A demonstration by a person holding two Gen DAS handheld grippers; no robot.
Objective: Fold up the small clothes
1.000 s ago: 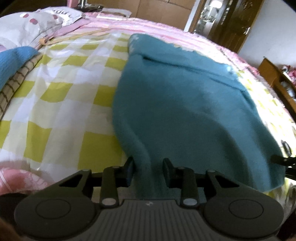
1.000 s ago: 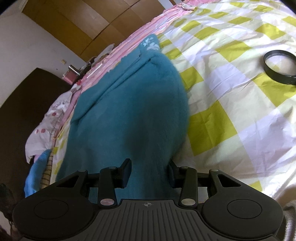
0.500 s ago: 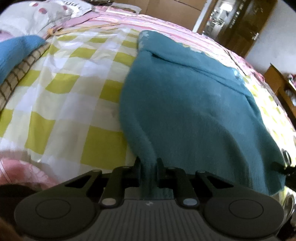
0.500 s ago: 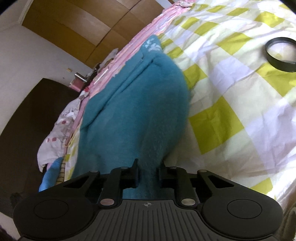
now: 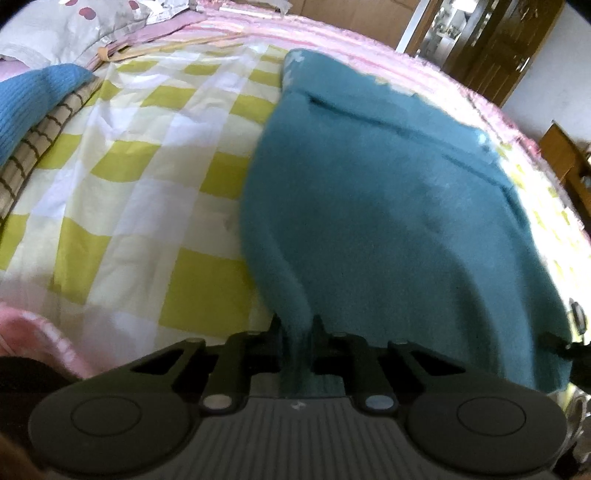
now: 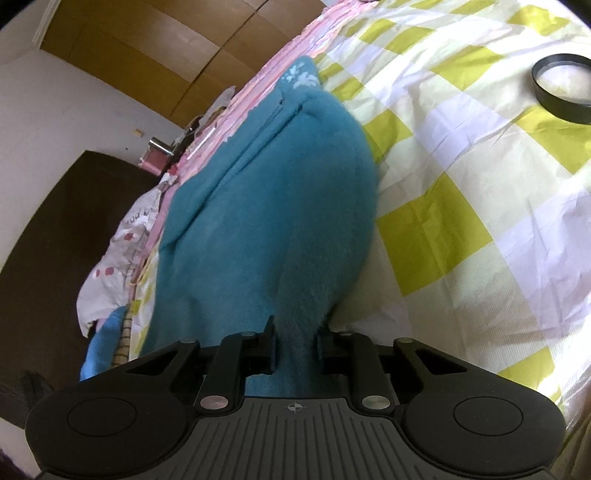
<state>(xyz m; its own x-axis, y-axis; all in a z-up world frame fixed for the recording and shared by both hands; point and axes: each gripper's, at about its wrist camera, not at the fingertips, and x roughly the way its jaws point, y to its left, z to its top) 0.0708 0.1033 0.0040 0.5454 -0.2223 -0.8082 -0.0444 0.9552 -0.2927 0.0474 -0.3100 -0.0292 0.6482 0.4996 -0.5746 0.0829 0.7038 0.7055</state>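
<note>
Garment [image 5: 388,206] runs lengthwise away from both grippers toward bed's far edge [image 5: 369,40]; left gripper [image 5: 295,328] and right gripper [image 6: 294,332] each pinch its near hem.

A black ring [image 6: 563,88] lies on the checked sheet [image 6: 461,206].

Home bedroom, bed [image 5: 155,206] with checked sheet, pillow [image 5: 55,33], wooden wardrobe [image 6: 155,48]

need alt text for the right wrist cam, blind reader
The right claw is shut on the near edge of a teal fleece garment that lies away across a yellow and white checked bed sheet. A black ring rests on the sheet at upper right.
</note>
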